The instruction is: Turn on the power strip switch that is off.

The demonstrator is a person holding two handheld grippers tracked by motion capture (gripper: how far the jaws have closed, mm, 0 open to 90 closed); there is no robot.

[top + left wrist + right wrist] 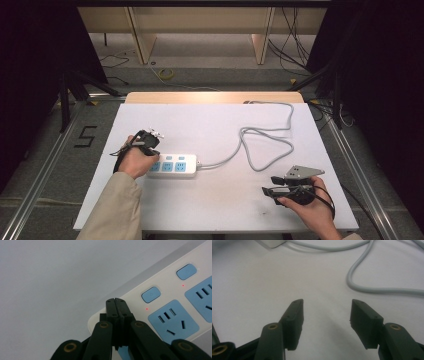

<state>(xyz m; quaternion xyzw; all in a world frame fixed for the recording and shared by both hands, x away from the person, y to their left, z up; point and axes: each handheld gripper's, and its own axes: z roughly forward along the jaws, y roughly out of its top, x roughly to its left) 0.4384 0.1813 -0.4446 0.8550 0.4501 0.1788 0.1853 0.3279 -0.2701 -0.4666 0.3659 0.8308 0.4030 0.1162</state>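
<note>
A white power strip [172, 166] with blue sockets and blue switch buttons lies on the white table [225, 210]. My left gripper [151, 149] is over the strip's left end. In the left gripper view the shut left gripper [115, 301] points at the end of the power strip [130, 296], just beside the first blue button [150, 294]. Nothing is between its jaws, and I cannot tell whether they touch the strip. Small red lights [147, 308] glow beside the buttons. My right gripper [268, 185] rests near the front right, and the right gripper [327, 312] is open over bare table.
The strip's grey cable [270, 145] loops across the middle right of the table and leaves over the far edge. In the right gripper view the cable [362, 287] curves ahead of the jaws. Below the table's edges is floor with cables and metal rails.
</note>
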